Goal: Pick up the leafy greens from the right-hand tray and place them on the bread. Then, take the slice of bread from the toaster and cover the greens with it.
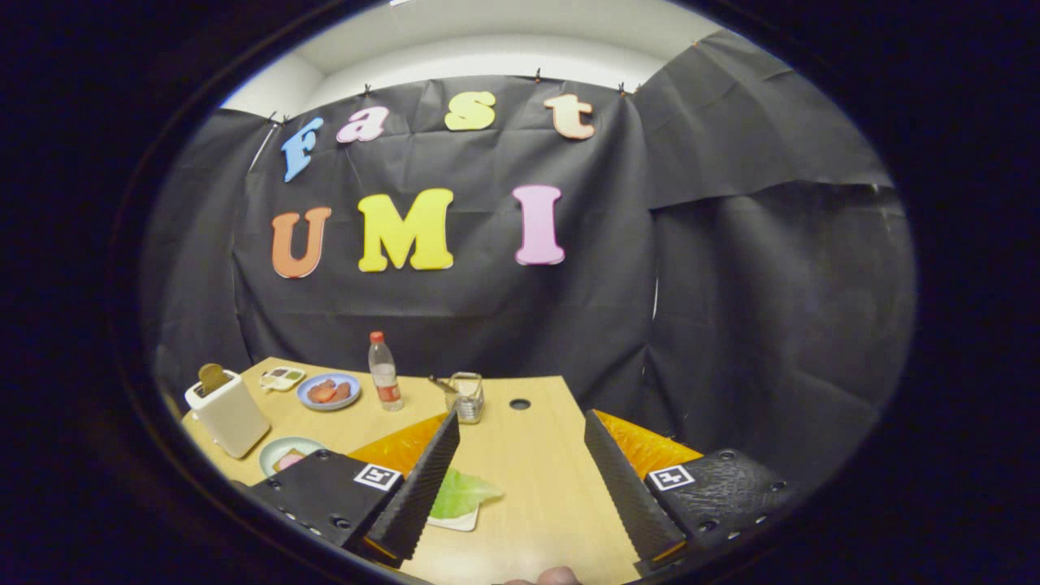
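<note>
On the far left of the light wooden desk (528, 471) stands a cream-white boxy toaster (227, 413) with a brown slice of bread (213, 377) poking out of its slot. Behind it lies a small white tray (283, 379), then a blue round plate (329, 392) carrying reddish food. A pale green plate (286, 452) lies nearer, partly hidden by the left finger. Further right stand a clear plastic bottle with a red cap (383, 372) and a clear glass container (466, 396). The green leafy greens (460, 493) lie on a white tray (457, 520) just beside the left finger. The black claw (520, 487) is spread wide, holding nothing.
</note>
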A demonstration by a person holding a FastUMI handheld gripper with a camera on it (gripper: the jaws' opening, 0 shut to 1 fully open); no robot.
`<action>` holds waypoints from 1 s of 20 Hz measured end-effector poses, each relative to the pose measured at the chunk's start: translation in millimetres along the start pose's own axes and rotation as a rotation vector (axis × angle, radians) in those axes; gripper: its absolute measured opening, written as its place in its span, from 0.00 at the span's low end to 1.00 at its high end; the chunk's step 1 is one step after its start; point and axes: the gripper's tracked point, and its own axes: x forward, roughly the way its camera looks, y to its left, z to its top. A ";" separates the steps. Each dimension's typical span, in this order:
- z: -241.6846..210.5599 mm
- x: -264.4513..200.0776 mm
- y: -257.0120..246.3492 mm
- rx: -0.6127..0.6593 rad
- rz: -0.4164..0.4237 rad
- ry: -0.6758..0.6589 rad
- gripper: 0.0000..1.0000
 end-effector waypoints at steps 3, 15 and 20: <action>-55.1 24.2 15.8 0.073 0.065 0.119 0.95; -194.8 138.8 34.0 0.256 0.102 0.384 0.96; -209.2 164.0 42.0 0.220 0.109 0.417 0.91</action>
